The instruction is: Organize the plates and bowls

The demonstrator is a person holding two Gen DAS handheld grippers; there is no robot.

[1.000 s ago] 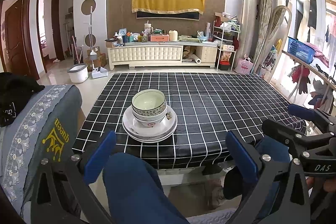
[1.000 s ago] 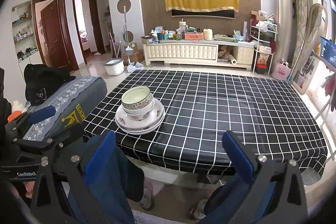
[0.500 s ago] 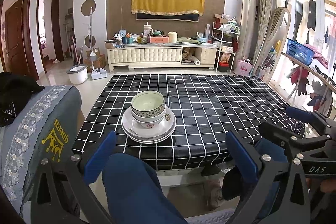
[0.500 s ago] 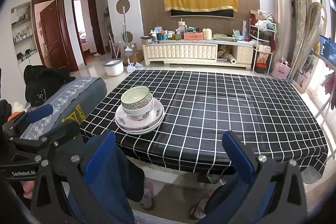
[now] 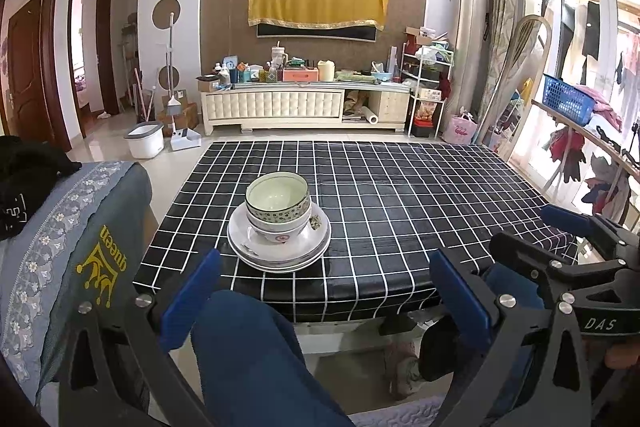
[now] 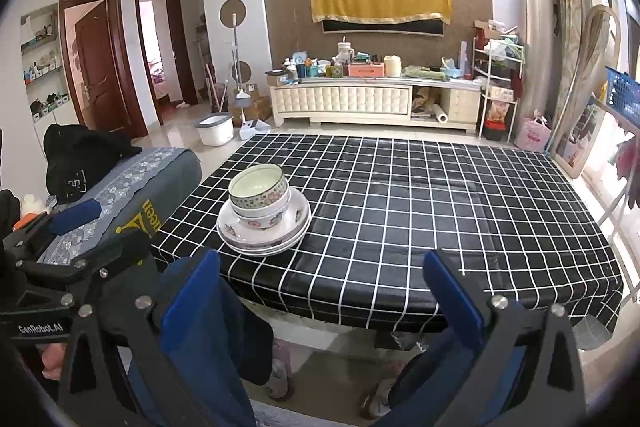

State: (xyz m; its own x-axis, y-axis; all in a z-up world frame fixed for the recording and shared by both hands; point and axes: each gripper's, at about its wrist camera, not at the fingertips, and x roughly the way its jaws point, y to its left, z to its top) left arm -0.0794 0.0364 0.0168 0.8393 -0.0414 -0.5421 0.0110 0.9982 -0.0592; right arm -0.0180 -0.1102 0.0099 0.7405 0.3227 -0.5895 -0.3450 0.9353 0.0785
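Dishes: two bowls (image 5: 278, 205) sit nested on stacked plates (image 5: 279, 245), near the table (image 5: 400, 195) corner.
Left gripper (image 5: 326, 297): spread wide, holding nothing.
Right gripper (image 6: 320, 291): spread wide too (both well back from the dishes).
Danger: a bump could tip the bowls or slide the pile off the edge.

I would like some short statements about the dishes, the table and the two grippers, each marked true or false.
1. The bowls sit stacked on the plates. True.
2. The left gripper holds a bowl. False: its jaws are open and empty, short of the table.
3. The dishes stand near the table's near left corner. True.
4. The right gripper is shut. False: its jaws are wide open.
5. The tablecloth is plain white. False: it is black with a white grid.
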